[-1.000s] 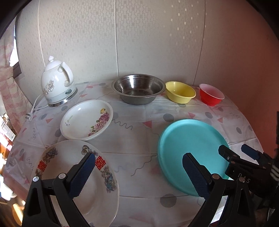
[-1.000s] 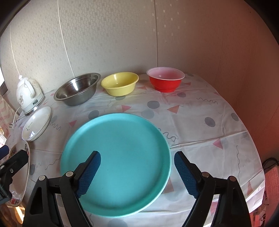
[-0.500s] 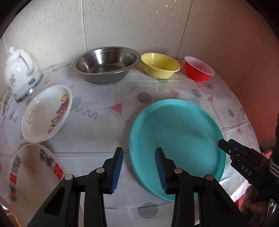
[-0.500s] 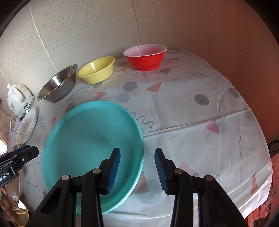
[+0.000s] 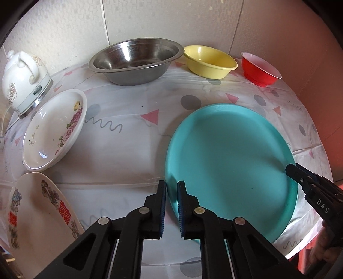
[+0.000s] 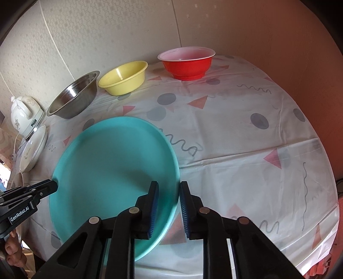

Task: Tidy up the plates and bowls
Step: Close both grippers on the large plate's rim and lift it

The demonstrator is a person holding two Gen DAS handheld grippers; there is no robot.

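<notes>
two grippers pinch the teal plate (image 5: 231, 154), a round matte plastic one, flat on the patterned tablecloth (image 5: 133, 137). left gripper (image 5: 171, 188) has just closed its ribbed blue pads on the near-left rim; right gripper (image 6: 168, 188) has just closed on the right rim. behind the plate: shiny steel bowl (image 5: 135, 60), smooth yellow bowl (image 5: 210, 62), red bowl (image 5: 259, 70). only the left wrist view shows the glossy flowered dish (image 5: 55, 128) fully, plus another printed plate (image 5: 36, 214) and the white kettle (image 5: 23, 79) left of it.

Pale patterned wall panels (image 5: 163, 19), round table (image 6: 246, 137) in shape-printed cloth, reddish-brown wall (image 6: 300, 43) at right
</notes>
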